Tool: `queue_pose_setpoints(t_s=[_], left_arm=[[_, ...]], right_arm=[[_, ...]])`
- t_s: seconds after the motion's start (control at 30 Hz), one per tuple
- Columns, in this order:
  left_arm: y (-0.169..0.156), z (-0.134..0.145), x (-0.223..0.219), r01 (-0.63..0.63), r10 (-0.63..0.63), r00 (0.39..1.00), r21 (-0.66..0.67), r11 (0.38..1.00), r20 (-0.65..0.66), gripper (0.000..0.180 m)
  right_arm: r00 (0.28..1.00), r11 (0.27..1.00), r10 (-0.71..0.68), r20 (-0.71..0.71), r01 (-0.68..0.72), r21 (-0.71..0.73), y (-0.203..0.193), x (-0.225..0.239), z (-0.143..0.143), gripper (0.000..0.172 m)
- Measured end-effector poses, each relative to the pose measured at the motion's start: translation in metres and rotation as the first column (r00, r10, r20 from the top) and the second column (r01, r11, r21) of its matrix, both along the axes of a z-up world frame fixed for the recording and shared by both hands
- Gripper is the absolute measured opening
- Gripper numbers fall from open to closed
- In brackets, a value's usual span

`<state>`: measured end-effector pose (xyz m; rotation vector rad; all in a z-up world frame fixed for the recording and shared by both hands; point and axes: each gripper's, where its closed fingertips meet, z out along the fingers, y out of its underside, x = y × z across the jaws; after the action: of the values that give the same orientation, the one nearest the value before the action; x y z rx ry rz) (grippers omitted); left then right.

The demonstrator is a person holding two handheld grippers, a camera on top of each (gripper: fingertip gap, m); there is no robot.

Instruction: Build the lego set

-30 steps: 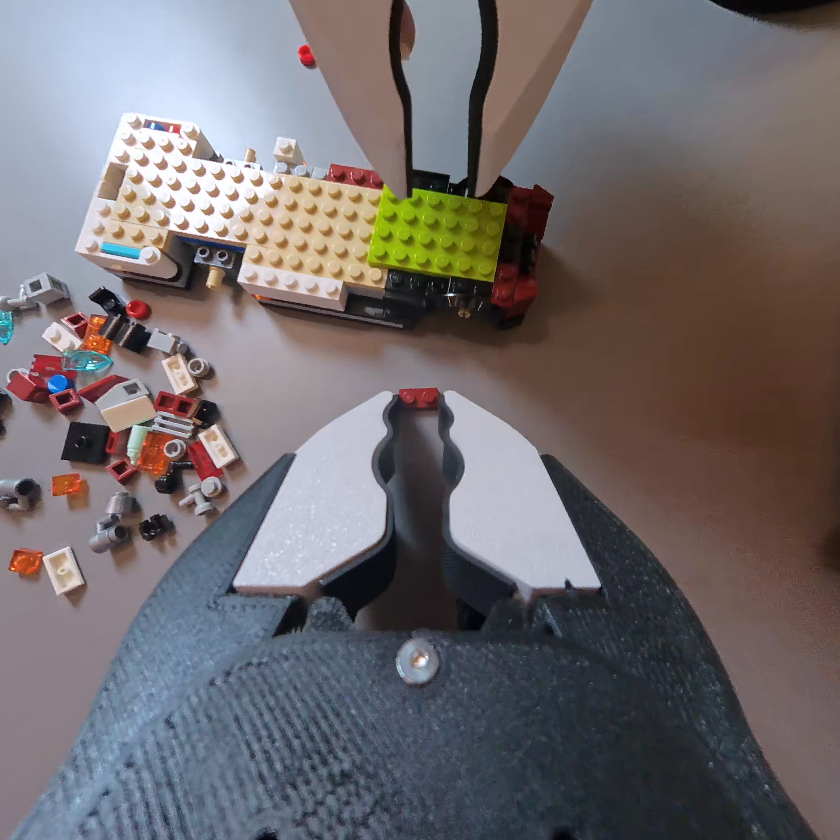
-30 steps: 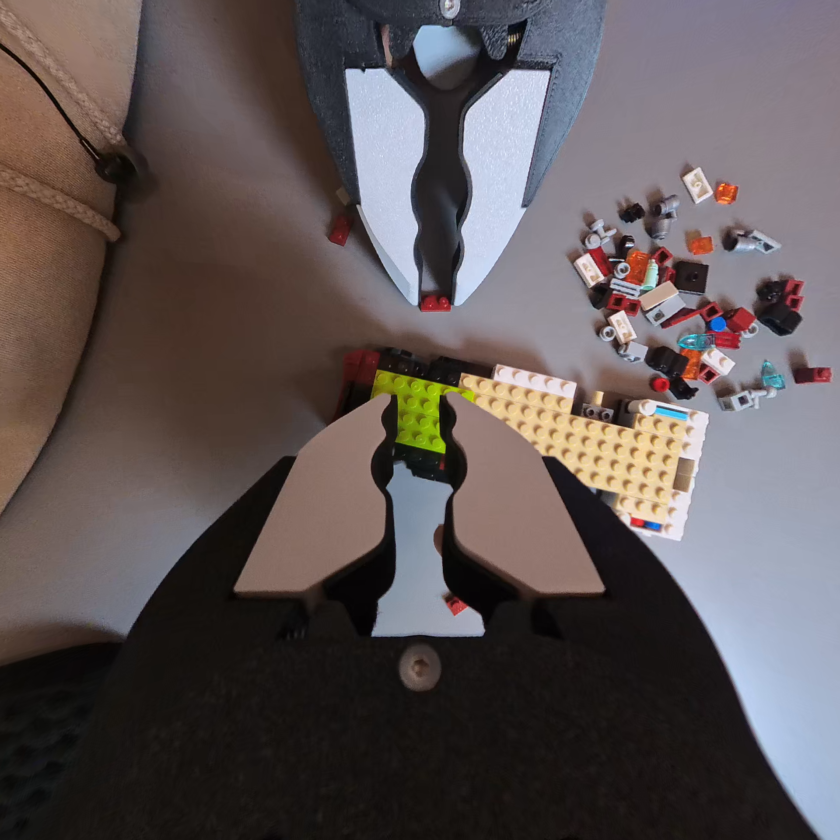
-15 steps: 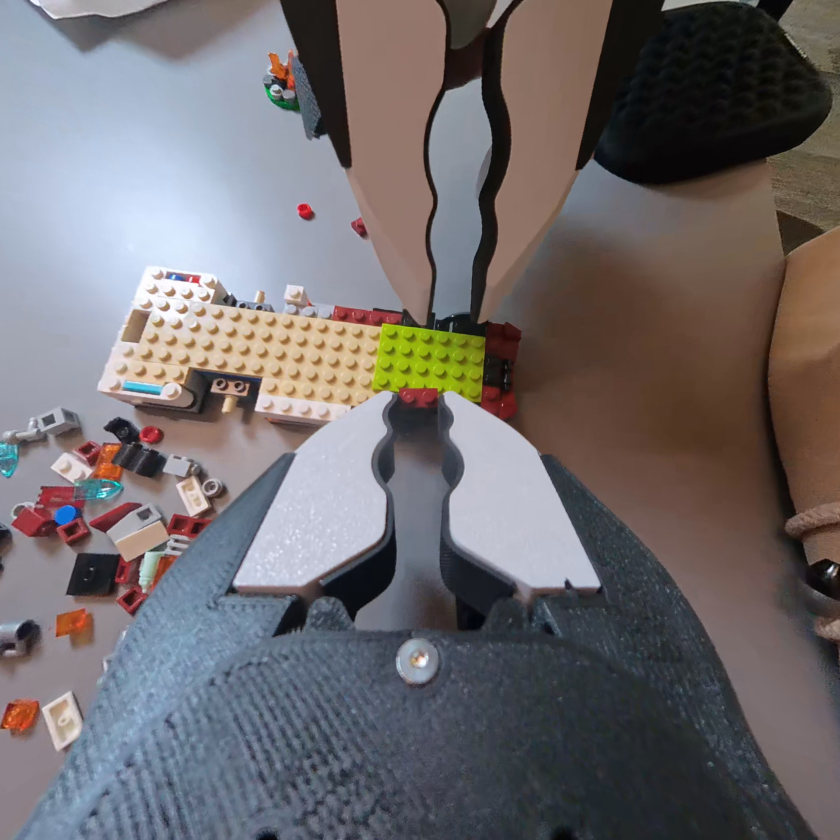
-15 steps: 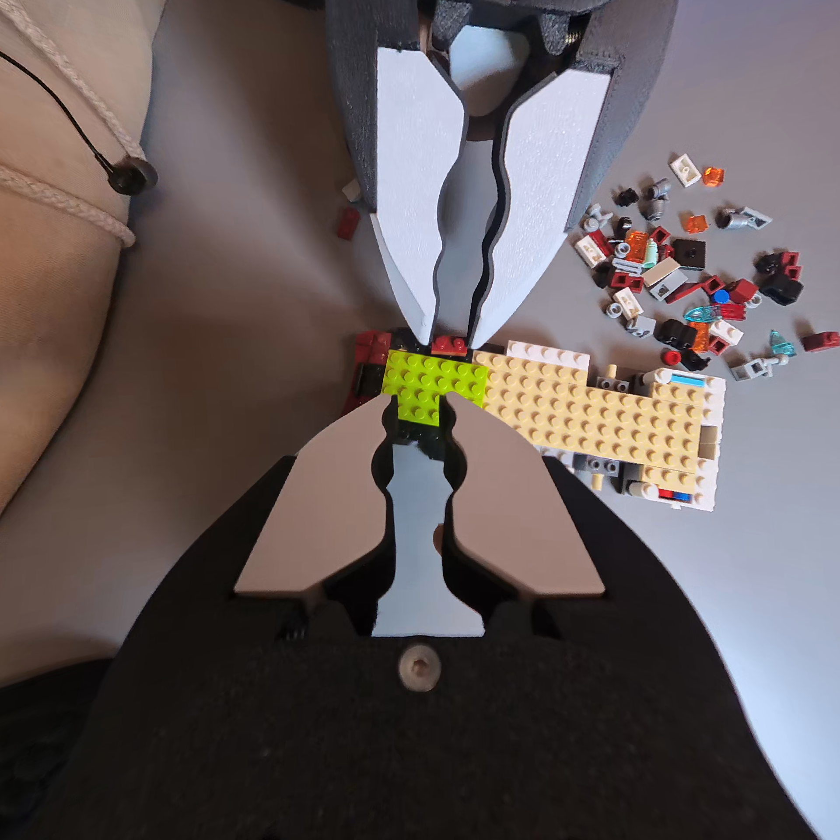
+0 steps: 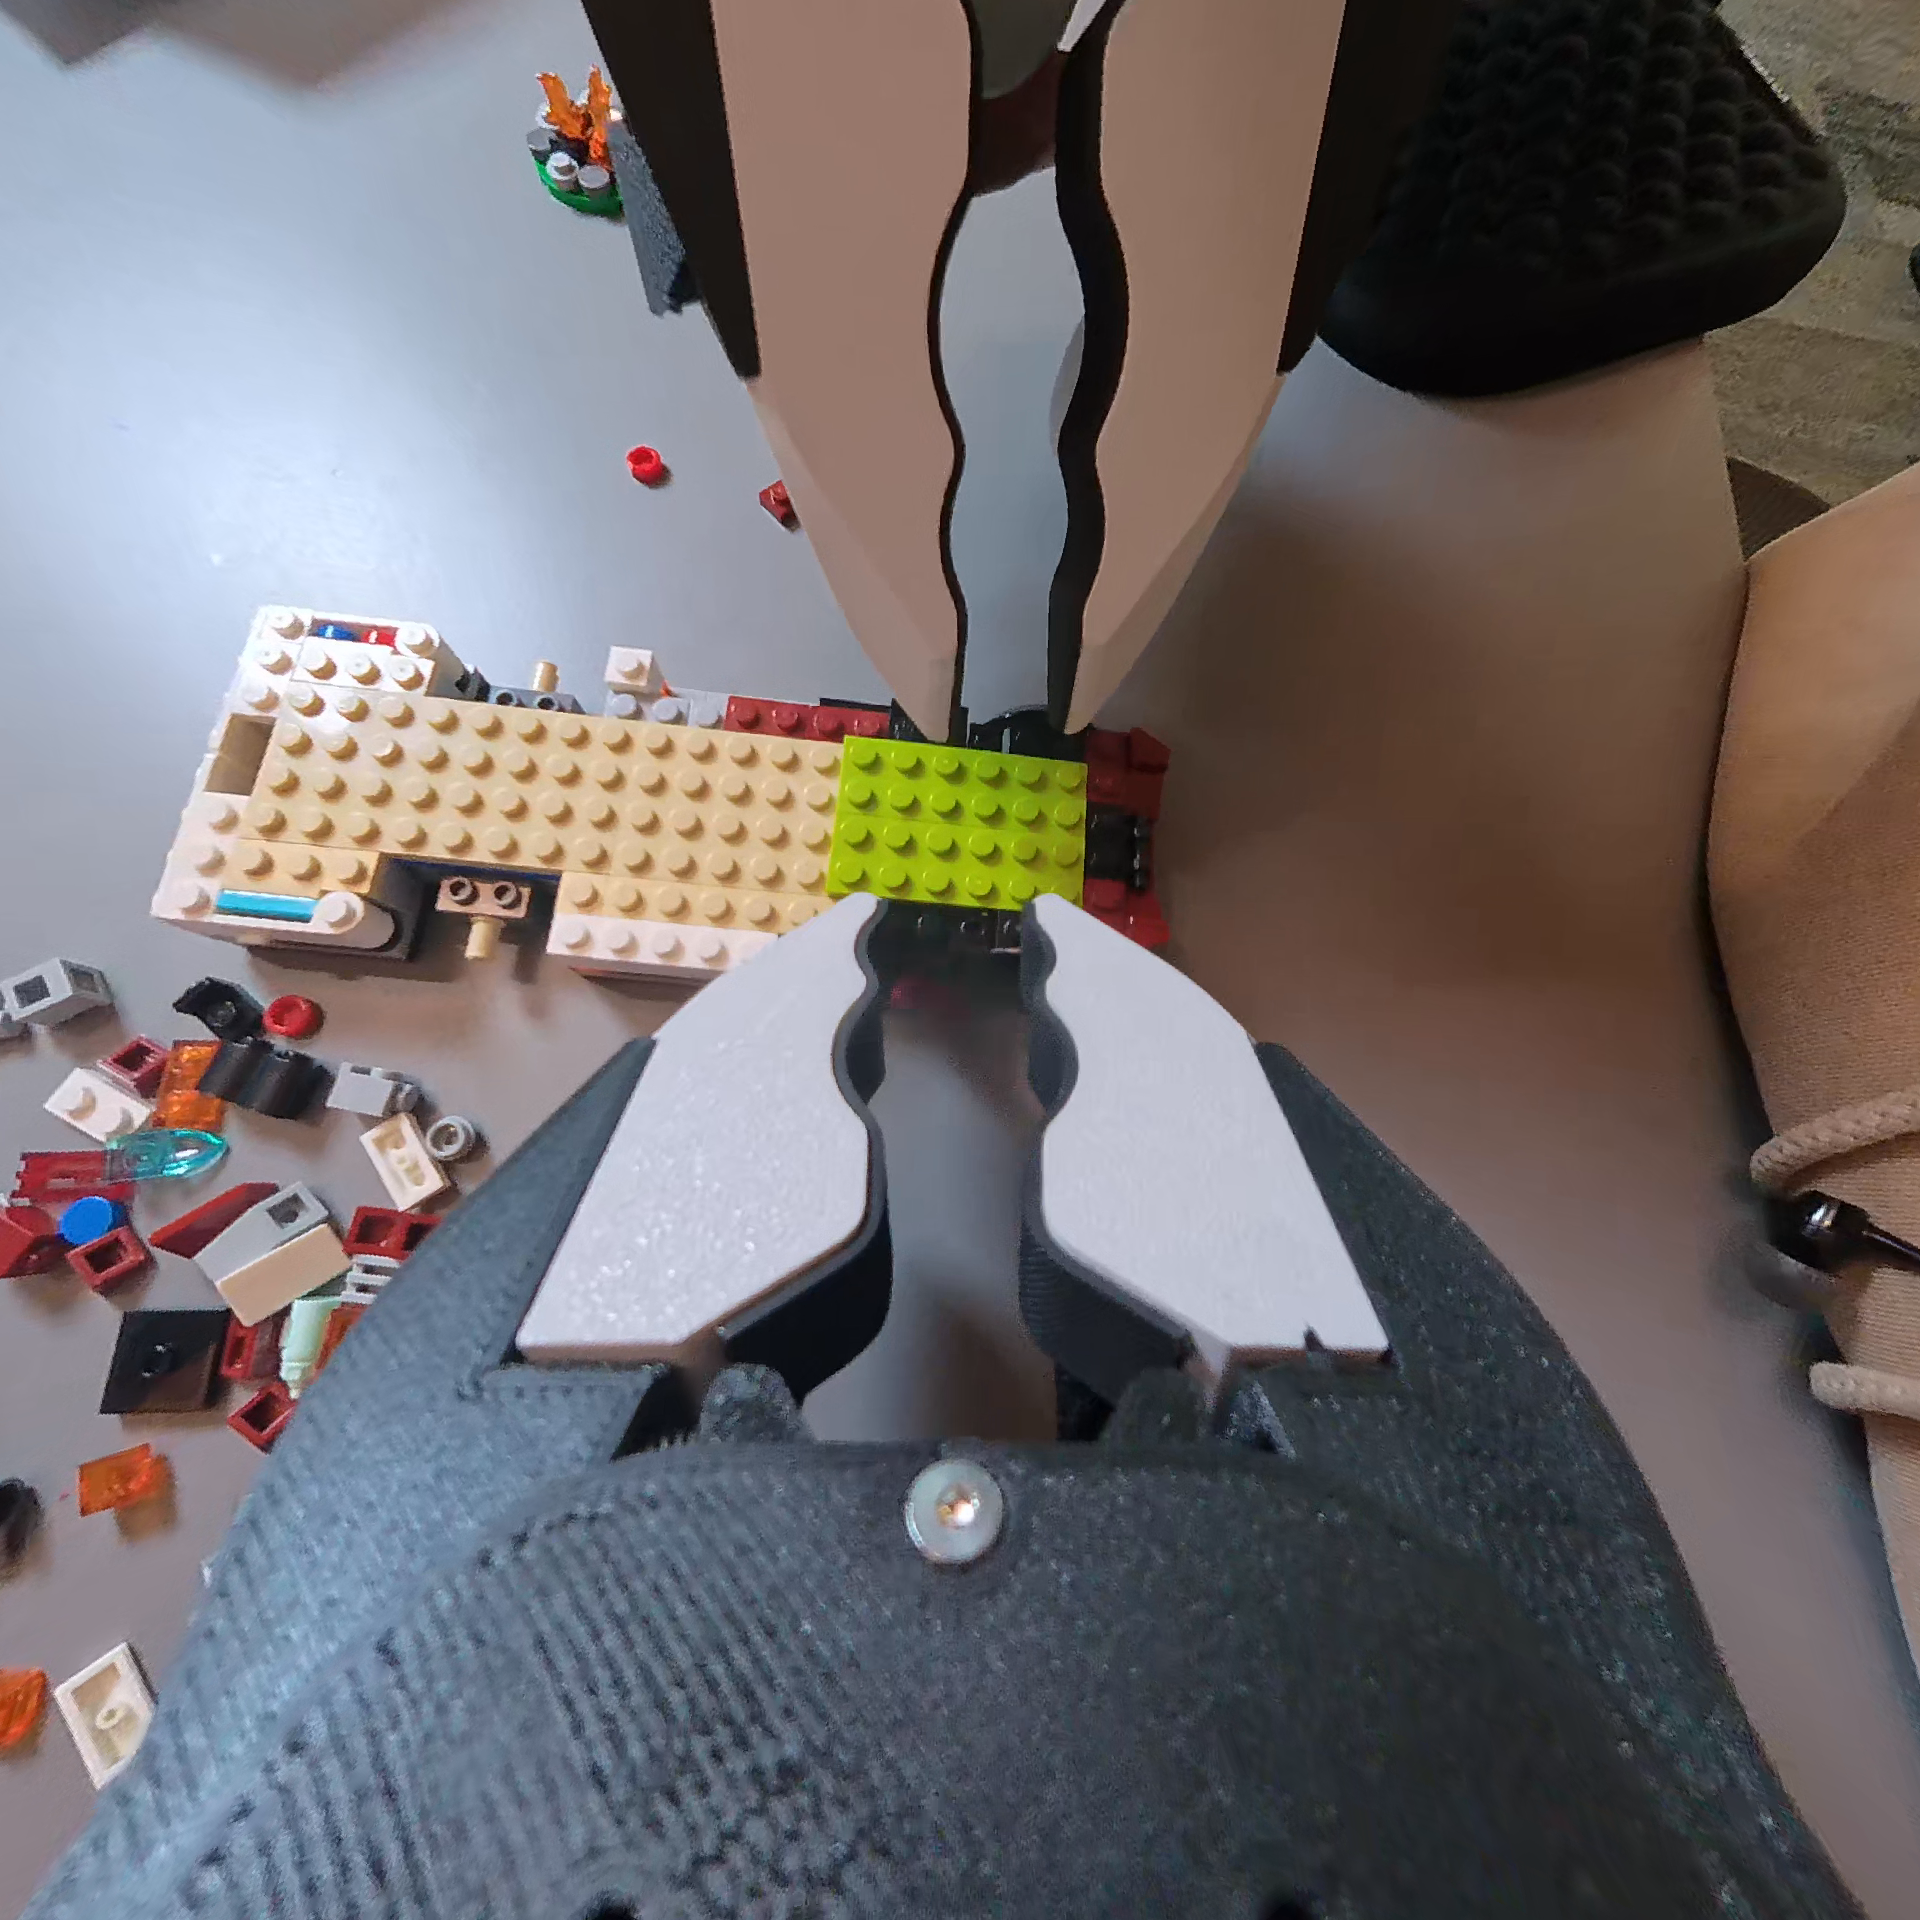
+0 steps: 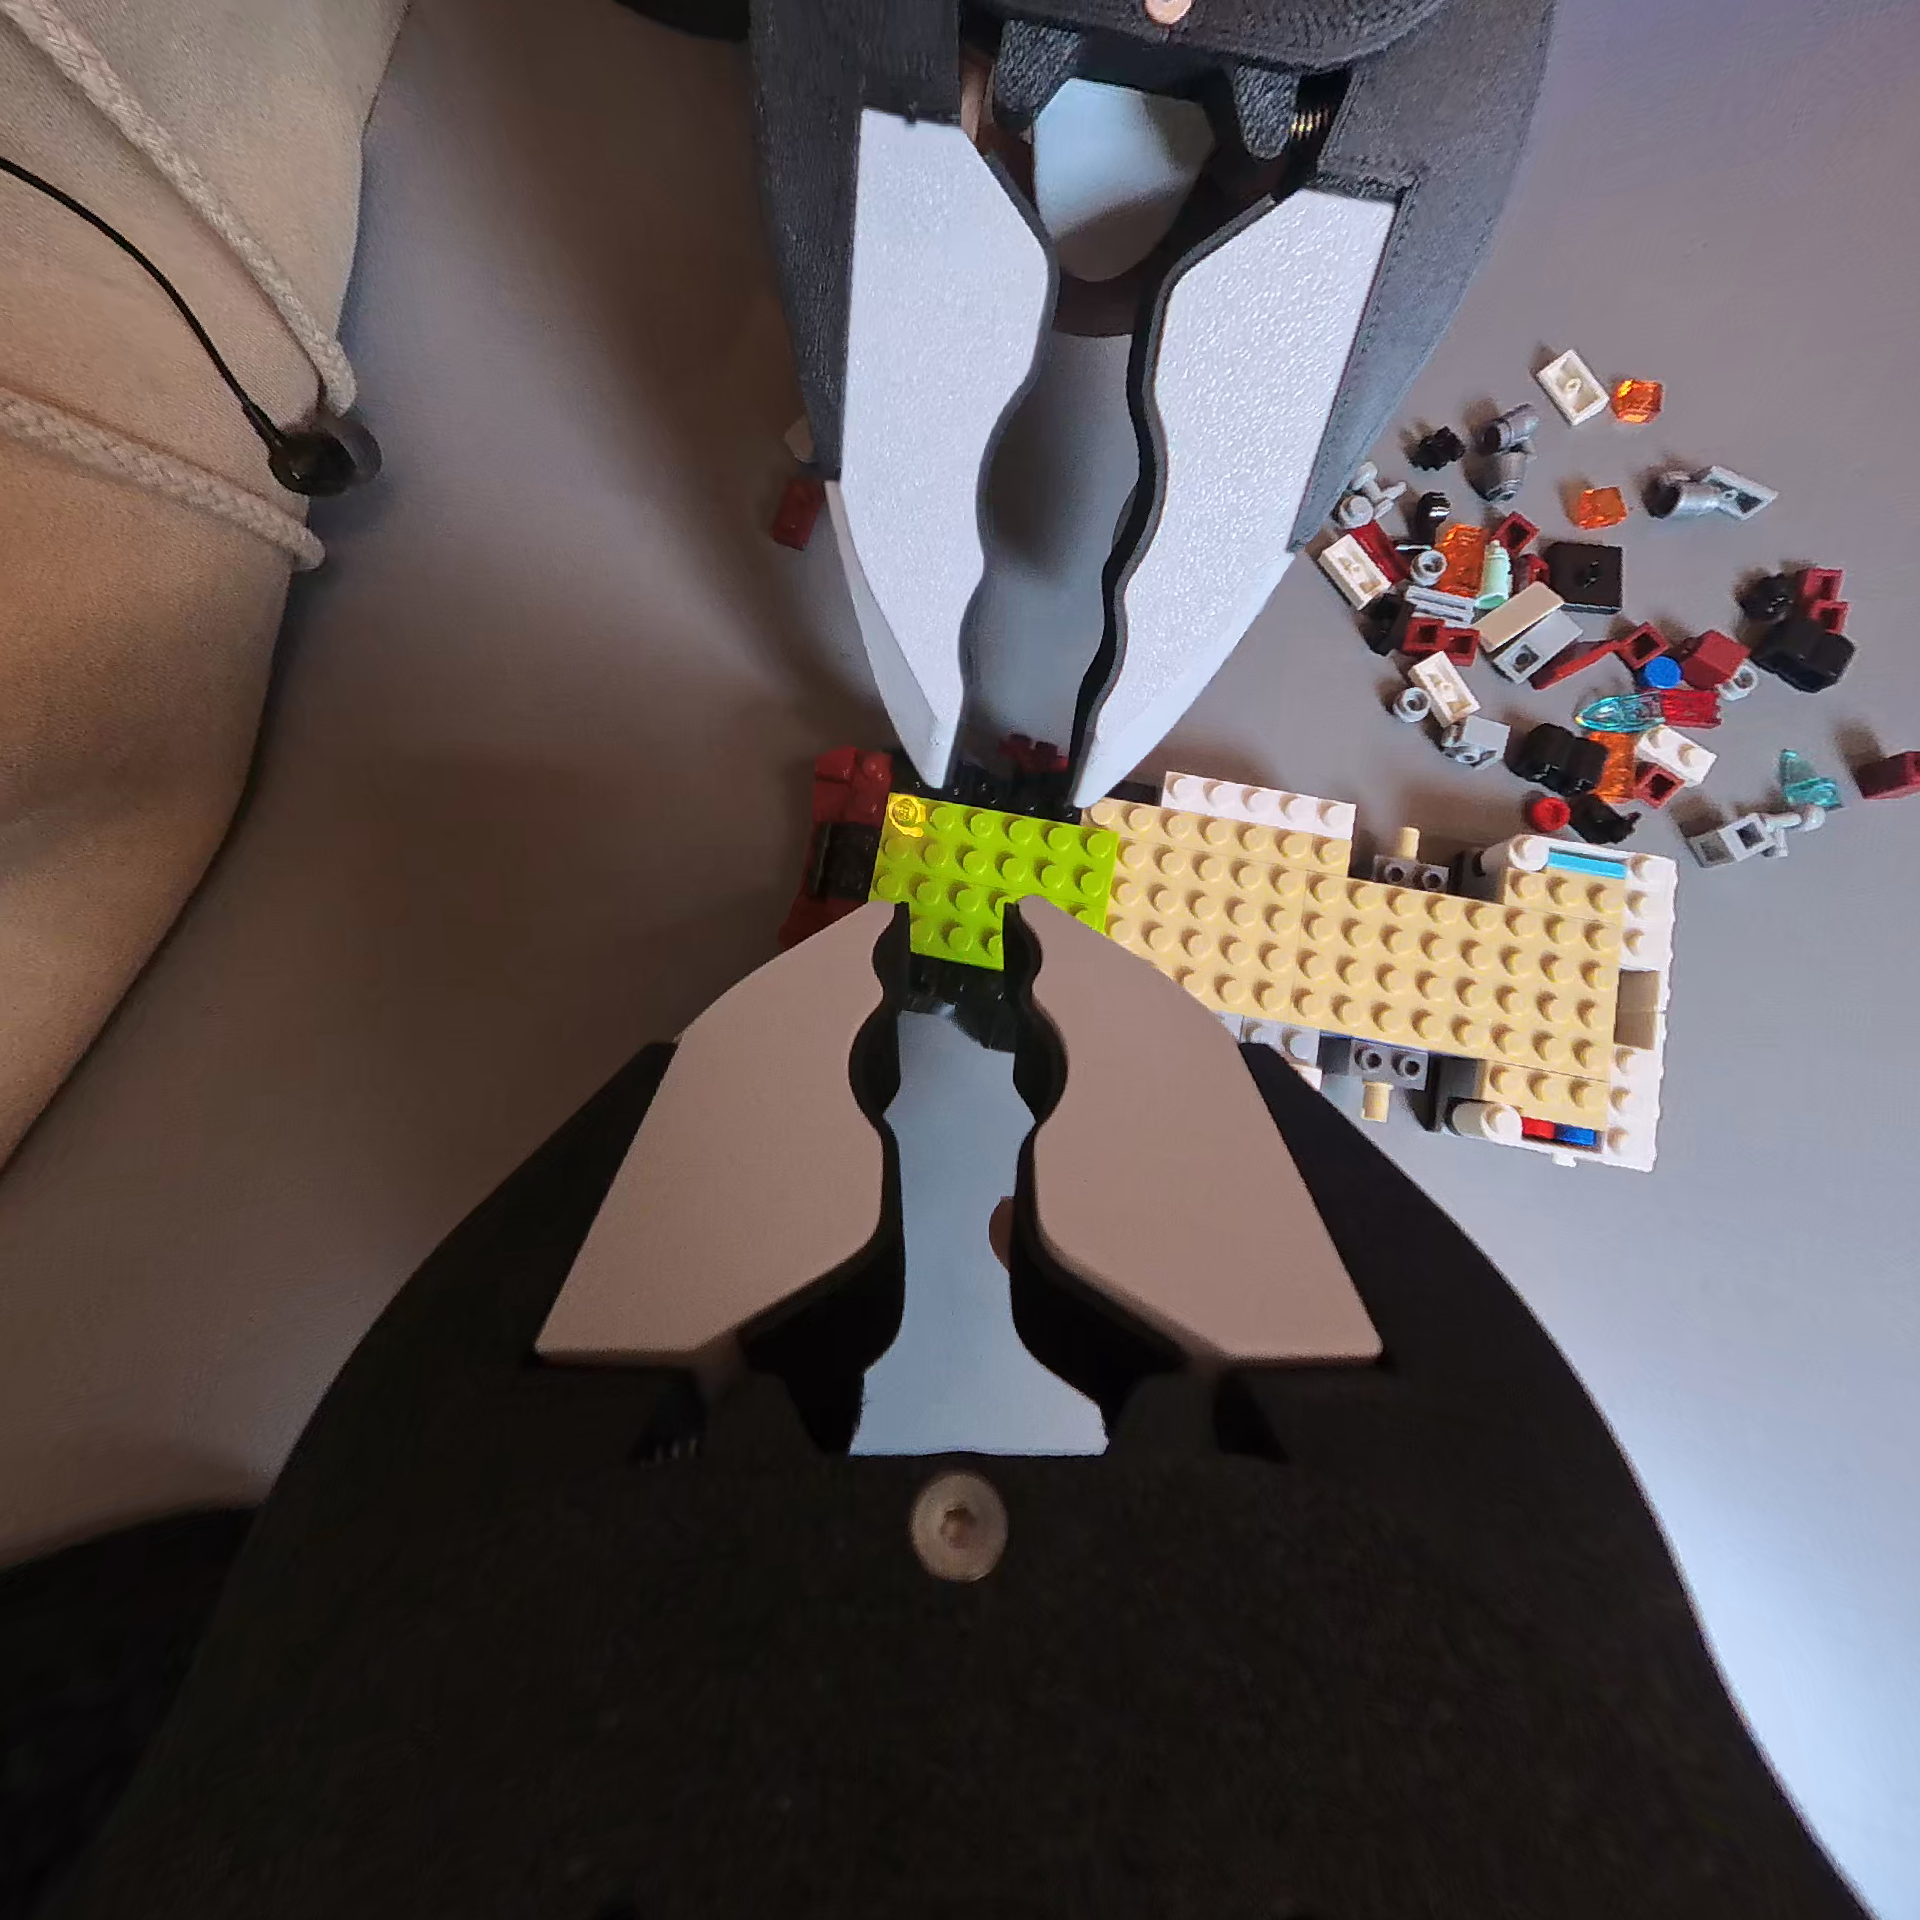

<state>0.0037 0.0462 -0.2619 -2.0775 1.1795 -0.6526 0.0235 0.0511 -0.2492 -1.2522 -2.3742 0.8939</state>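
A brick model lies on the grey table, with a long tan studded top [image 5: 540, 800] and a lime green plate [image 5: 961, 826] at its right end. My left gripper [image 5: 951, 914] is at the near edge of the green plate with its jaws apart. A small dark red plate [image 6: 1034, 750] sits on the model's black edge between its fingertips, with neither pad pressing on it. My right gripper [image 6: 956, 920] comes from the opposite side and is shut on the model's black part beneath the green plate. It also shows in the left wrist view [image 5: 1008, 717].
A pile of small loose pieces [image 5: 208, 1195] lies left of the left gripper and shows in the right wrist view [image 6: 1590, 623] too. A red round stud [image 5: 644, 462] and a small orange-topped build [image 5: 571, 145] lie beyond the model. A person's beige garment with a cord [image 6: 125, 520] borders the table.
My left gripper carried the dark red plate forward to the model's near edge, then opened and let it go there. My right gripper kept its hold on the model.
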Motion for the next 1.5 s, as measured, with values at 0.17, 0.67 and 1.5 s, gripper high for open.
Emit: queue_pose_setpoints(t_s=[0.17, 0.67, 1.5], left_arm=[[-0.002, 0.006, -0.002, 0.008, -0.008, 0.999, -0.007, 1.000, 0.036, 0.030], [-0.023, -0.023, -0.048, 0.026, -0.038, 0.982, -0.067, 0.997, -0.186, 0.026], [0.003, 0.006, 0.005, -0.030, 0.011, 0.979, 0.090, 0.996, 0.205, 0.016]], right_arm=[[1.000, 1.000, -0.001, 0.003, 0.001, 0.002, 0.000, -0.001, 0.000, 0.017], [0.999, 0.999, -0.043, -0.016, 0.043, -0.004, 0.003, 0.002, -0.001, 0.016], [0.996, 0.998, -0.039, -0.077, 0.035, -0.056, -0.007, -0.007, 0.000, 0.015]])
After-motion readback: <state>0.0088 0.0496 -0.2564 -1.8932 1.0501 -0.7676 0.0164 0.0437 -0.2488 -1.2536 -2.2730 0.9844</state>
